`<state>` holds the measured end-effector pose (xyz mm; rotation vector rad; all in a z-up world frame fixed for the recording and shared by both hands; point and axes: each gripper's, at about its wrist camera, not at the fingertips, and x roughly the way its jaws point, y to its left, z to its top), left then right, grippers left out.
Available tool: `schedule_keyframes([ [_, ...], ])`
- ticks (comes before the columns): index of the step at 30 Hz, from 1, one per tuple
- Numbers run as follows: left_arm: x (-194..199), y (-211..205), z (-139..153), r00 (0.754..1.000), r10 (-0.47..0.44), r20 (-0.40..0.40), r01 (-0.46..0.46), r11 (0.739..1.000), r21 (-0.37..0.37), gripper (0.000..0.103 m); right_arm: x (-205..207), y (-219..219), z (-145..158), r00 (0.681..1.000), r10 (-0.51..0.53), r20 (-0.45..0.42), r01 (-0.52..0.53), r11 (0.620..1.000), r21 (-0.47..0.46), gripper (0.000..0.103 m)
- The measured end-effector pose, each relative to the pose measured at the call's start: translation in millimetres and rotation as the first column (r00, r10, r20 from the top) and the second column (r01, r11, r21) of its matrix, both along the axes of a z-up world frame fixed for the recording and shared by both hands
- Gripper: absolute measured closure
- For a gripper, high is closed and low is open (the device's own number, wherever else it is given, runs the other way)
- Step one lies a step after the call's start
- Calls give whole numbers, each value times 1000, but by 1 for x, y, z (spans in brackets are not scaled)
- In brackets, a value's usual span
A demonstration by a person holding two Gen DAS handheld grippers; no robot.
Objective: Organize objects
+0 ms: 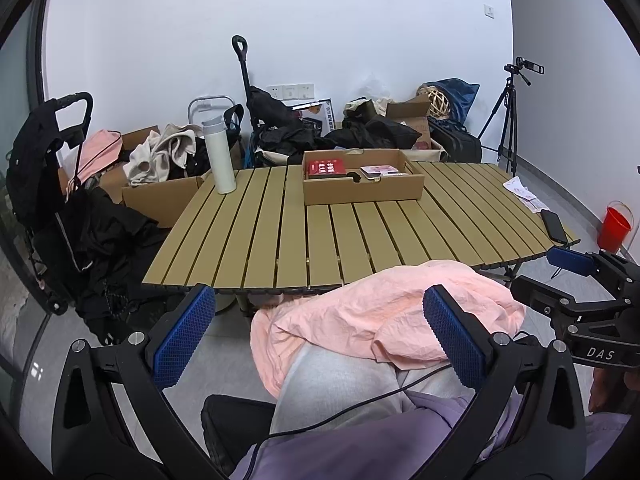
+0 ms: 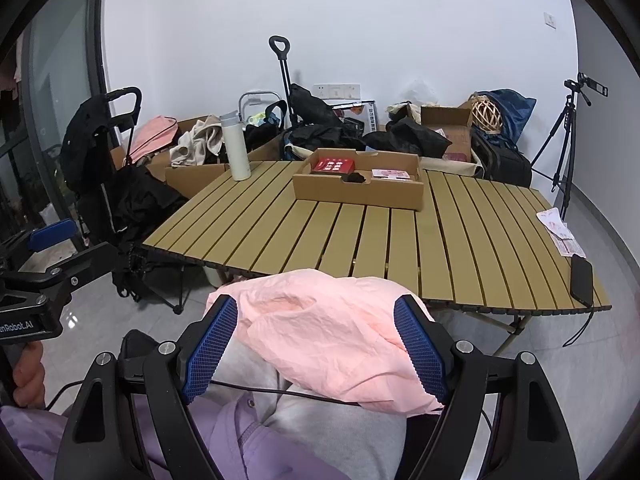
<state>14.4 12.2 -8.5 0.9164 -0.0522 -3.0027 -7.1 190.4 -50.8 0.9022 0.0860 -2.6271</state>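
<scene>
- Left wrist view: left gripper spread wide, holding nothing; pink garment heaped on the person's lap between its fingers, just short of the slatted table
- Right wrist view: right gripper likewise agape and empty over the same pink garment; cardboard box well beyond, on the table

"DAS" stands in white letters on the black body of the right gripper; "enRobot.AI" (its start cut off) on the left gripper. The red box's print is illegible.
</scene>
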Motion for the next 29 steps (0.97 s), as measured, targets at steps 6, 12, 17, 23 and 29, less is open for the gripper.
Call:
schedule_keyframes([
  [6, 0, -1, -1, 1000, -2, 8, 2, 1000, 8, 0, 0, -1, -1, 1000, 3, -4, -3, 1000, 2, 19],
  [12, -2, -2, -1, 1000, -1, 13, 1, 1000, 11, 0, 0, 0, -3, 1000, 2, -2, -2, 1000, 3, 19],
  [17, -2, -2, -1, 1000, 2, 17, -2, 1000, 14, 0, 0, 2, -3, 1000, 1, -4, -1, 1000, 1, 19],
  [23, -2, -1, -1, 1000, 12, 21, -12, 1000, 11, 0, 0, 2, -3, 1000, 2, -1, -2, 1000, 0, 19],
  [29, -7, 2, -7, 999, 1, 43, -2, 1000, 13, 0, 0, 2, -4, 1000, 2, 3, -2, 1000, -3, 19],
])
